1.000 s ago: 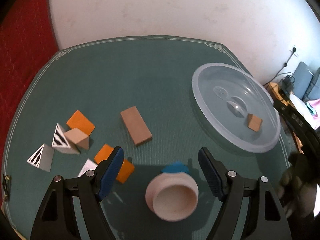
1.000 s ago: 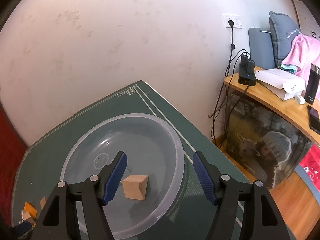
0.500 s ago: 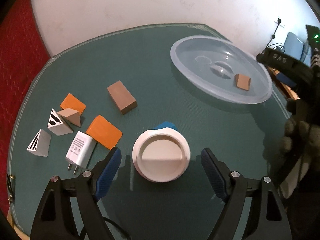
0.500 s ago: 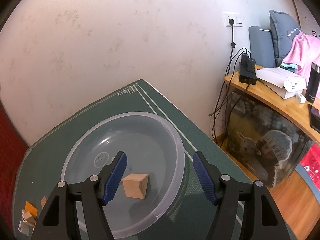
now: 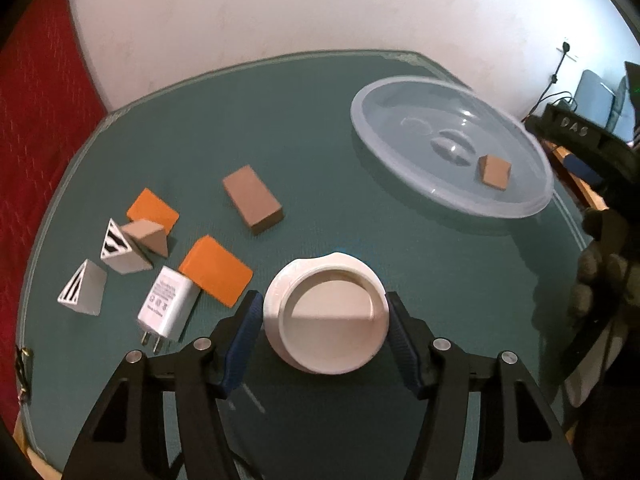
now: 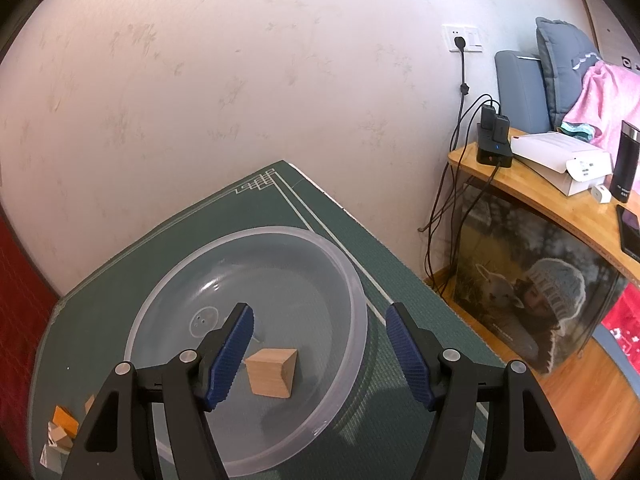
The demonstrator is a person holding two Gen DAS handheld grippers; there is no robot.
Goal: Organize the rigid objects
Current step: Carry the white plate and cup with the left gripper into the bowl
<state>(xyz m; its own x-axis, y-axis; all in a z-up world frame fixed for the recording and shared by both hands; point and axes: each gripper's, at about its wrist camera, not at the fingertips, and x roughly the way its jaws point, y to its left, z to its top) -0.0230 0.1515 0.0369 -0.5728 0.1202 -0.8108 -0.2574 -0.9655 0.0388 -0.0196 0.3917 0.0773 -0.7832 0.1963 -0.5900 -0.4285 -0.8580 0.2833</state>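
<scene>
In the left wrist view, the left gripper (image 5: 325, 334) has its two blue-padded fingers (image 5: 242, 344) closed in on either side of a white round cup (image 5: 327, 314), both pads against its wall, so it is grasping the cup, which is seen from above with nothing visible inside. Beyond it on the green mat (image 5: 280, 120) sits a clear plastic bowl (image 5: 400, 92) with one small wooden block (image 5: 495, 172) in it. To the left lie a brown rectangular block (image 5: 253, 200), two orange blocks (image 5: 215, 276), a white charger plug (image 5: 168, 312) and striped triangular wedges (image 5: 82, 293). In the right wrist view, the right gripper (image 6: 320, 356) hangs over the clear plastic bowl (image 6: 352, 280), its fingers spread wide and grasping nothing; the wooden block (image 6: 273, 372) rests on the bowl's floor below and between them. A wooden side table (image 6: 560, 204) stands by the wall.
</scene>
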